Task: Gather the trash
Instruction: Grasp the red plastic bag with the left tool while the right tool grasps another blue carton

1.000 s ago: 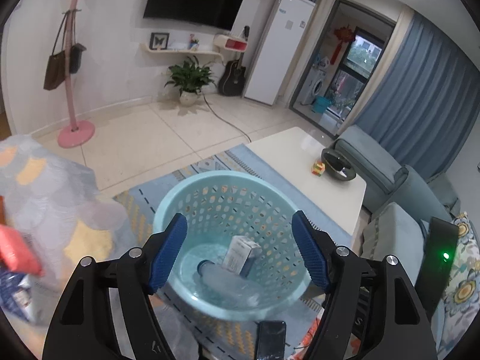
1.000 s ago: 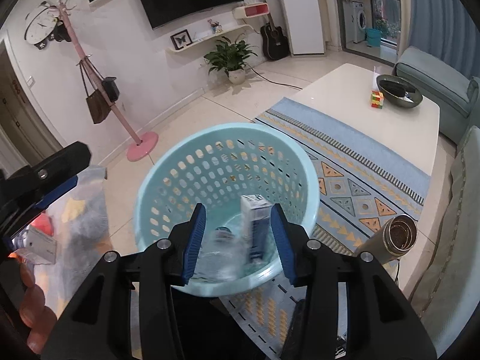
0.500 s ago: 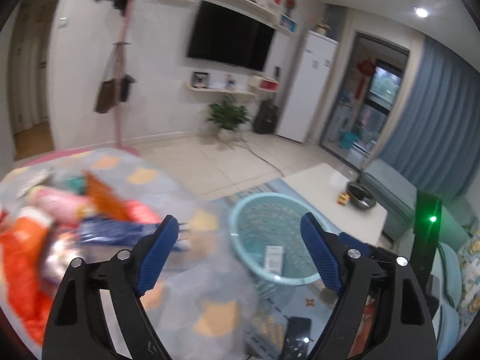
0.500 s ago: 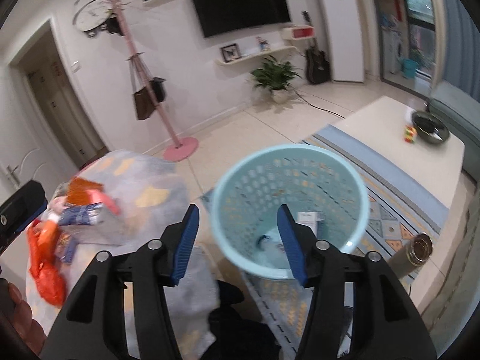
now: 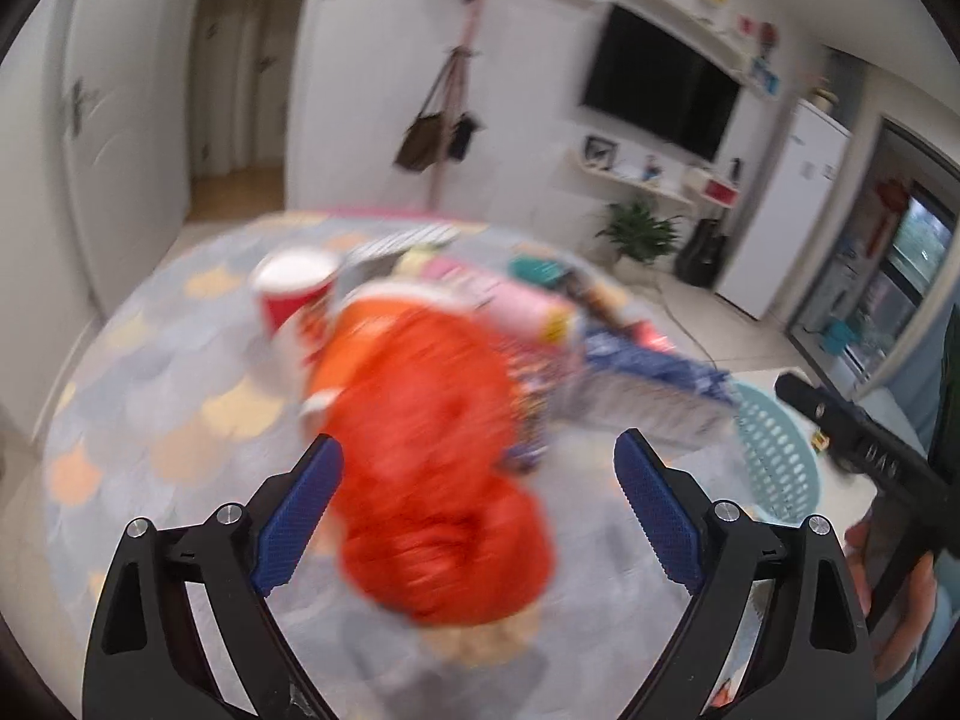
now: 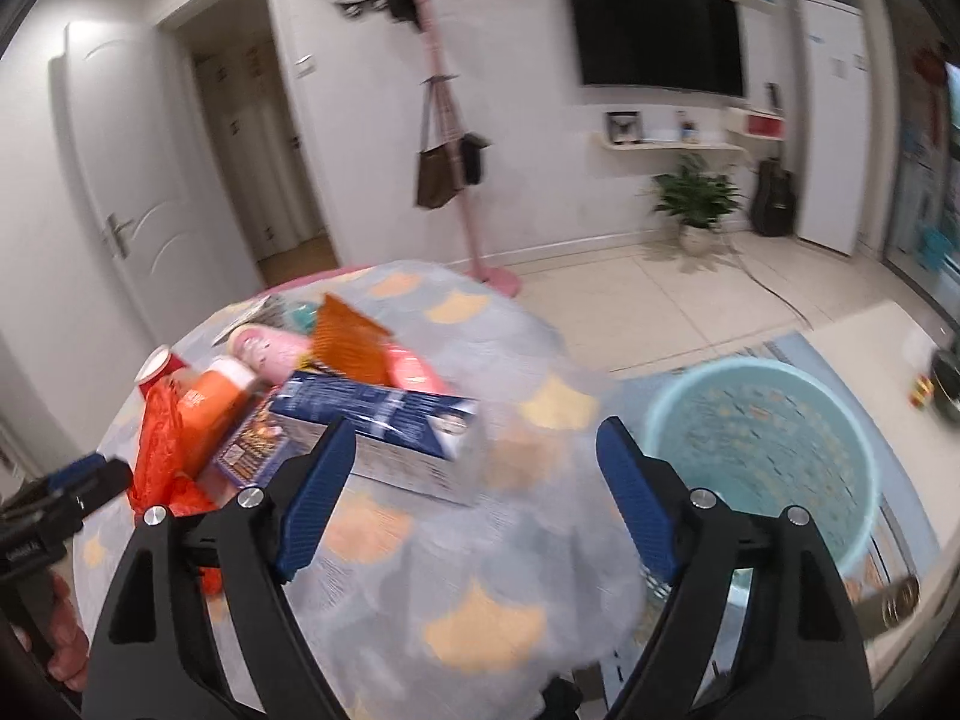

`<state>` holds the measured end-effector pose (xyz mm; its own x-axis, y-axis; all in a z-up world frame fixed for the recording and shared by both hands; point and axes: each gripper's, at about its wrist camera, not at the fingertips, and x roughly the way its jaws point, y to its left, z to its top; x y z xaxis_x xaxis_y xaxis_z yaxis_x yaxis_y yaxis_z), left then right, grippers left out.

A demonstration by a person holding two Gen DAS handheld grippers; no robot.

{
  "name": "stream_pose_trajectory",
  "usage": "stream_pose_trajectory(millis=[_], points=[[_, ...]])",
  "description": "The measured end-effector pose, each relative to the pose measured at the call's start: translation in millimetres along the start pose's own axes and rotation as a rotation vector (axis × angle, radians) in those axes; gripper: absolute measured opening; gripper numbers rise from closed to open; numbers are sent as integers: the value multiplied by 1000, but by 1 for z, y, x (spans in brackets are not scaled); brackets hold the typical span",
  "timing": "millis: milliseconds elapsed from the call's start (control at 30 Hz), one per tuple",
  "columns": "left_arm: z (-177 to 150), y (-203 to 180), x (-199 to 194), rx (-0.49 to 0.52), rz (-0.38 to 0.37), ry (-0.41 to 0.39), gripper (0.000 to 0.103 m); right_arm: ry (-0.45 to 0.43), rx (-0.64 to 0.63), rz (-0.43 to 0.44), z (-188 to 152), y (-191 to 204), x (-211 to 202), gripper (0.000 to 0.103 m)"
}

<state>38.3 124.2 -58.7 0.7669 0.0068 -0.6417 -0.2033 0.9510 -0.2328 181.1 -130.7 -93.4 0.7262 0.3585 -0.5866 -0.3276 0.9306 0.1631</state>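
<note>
A round table with a grey patterned cloth (image 6: pixel 480 570) holds a heap of trash. My left gripper (image 5: pixel 477 516) is open and empty just above a crumpled orange plastic bag (image 5: pixel 432 450), with a red paper cup (image 5: pixel 294 294) behind it. My right gripper (image 6: pixel 468 492) is open and empty over the cloth, near a blue and white carton (image 6: pixel 390 432). An orange bottle (image 6: pixel 210 408), a pink tube (image 6: pixel 270 348) and an orange wrapper (image 6: pixel 348 342) lie further back. The light blue basket (image 6: pixel 774 444) stands on the floor to the right; it also shows in the left wrist view (image 5: pixel 780 456).
A pink coat stand (image 6: pixel 462 180) with bags stands behind the table. A white coffee table (image 6: pixel 882 348) and a patterned rug lie to the right of the basket. A potted plant (image 6: pixel 696 198) and a guitar stand by the far wall.
Both grippers have swung left from above the basket to over the table of trash. The left one has come close over the orange bag. Both stay open.
</note>
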Motion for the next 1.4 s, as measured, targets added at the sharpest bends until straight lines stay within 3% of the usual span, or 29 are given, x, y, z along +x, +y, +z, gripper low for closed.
stream_pose_trajectory(millis=[200,467,567,600,633,767,933,1033,1100,1167,1400], points=[[-14,36,26,-100,0,78,89,71,-40,34,12,19,45,78],[-26,39,50,-144,-63,84,86,151,3,126,8,11,71,76],[-24,36,51,-121,-85,83,71,162,-19,156,0,18,66,61],[-25,35,51,-116,-91,85,59,165,-25,172,-3,21,63,54],[-25,34,51,-107,-97,90,54,169,-27,192,-6,24,60,51],[-27,35,45,-115,-106,70,46,185,-48,233,-20,41,43,43],[-31,50,29,-142,-86,22,42,194,-109,304,-36,70,17,43],[-35,58,22,-158,-87,2,42,187,-138,296,-39,81,8,43],[-36,64,21,-167,-95,0,42,180,-149,291,-37,85,5,50],[-35,69,23,-181,-114,0,42,172,-154,266,-33,89,7,60],[-38,70,21,-164,-130,-18,42,167,-220,129,-26,112,29,67]])
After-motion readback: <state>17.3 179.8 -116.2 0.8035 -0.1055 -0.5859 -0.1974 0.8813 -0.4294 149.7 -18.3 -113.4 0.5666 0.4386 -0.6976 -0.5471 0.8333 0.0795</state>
